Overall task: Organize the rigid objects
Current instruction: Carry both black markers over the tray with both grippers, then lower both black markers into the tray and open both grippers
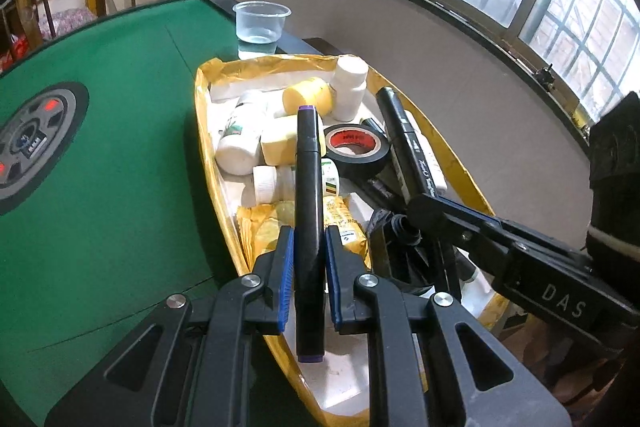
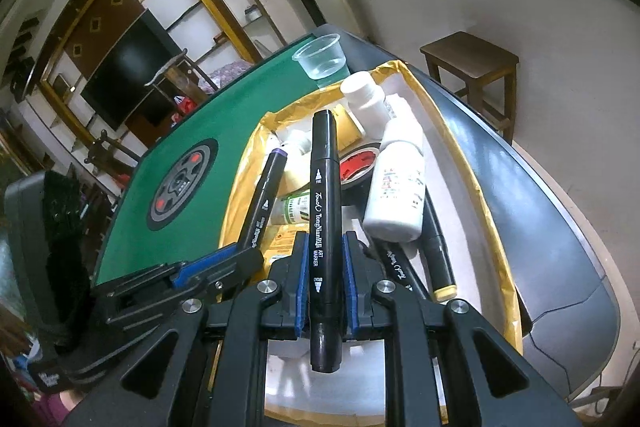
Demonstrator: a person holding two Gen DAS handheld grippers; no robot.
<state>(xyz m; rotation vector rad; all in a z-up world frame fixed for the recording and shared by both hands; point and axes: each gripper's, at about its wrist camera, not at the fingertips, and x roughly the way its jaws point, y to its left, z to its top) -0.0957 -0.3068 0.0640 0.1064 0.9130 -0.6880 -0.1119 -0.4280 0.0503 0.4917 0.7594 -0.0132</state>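
A: So, largest first: what fills the scene?

B: Green table (image 1: 120,131), with a round grey panel (image 1: 34,143) set in its middle. On its edge near the window sits a yellow-rimmed box (image 1: 202,131) with a white floor, crowded with odds and ends.

A: And inside the box?

B: White bottles, one upright at the far end (image 1: 350,87), others lying on their sides; a yellow-capped container (image 1: 308,97); a roll of black tape (image 1: 356,147) with a red core; yellow snack packets (image 1: 264,227) at the near end; loose black markers along the window side. A clear plastic cup (image 1: 262,23) stands on the table just beyond the box.

A: The grippers?

B: Left gripper (image 1: 309,255) is clamped on a black marker with purple ends (image 1: 308,195), blue pads (image 1: 286,267) pressed to both sides of its barrel. That marker juts forward over the box, above the bottles and packets. Right gripper (image 2: 326,267) pinches a second black marker with white lettering (image 2: 325,211), likewise between blue pads, also held above the box contents.

A: How do the two sit together?

B: Side by side over the near end of the box, markers apart, both pointing toward the far end.
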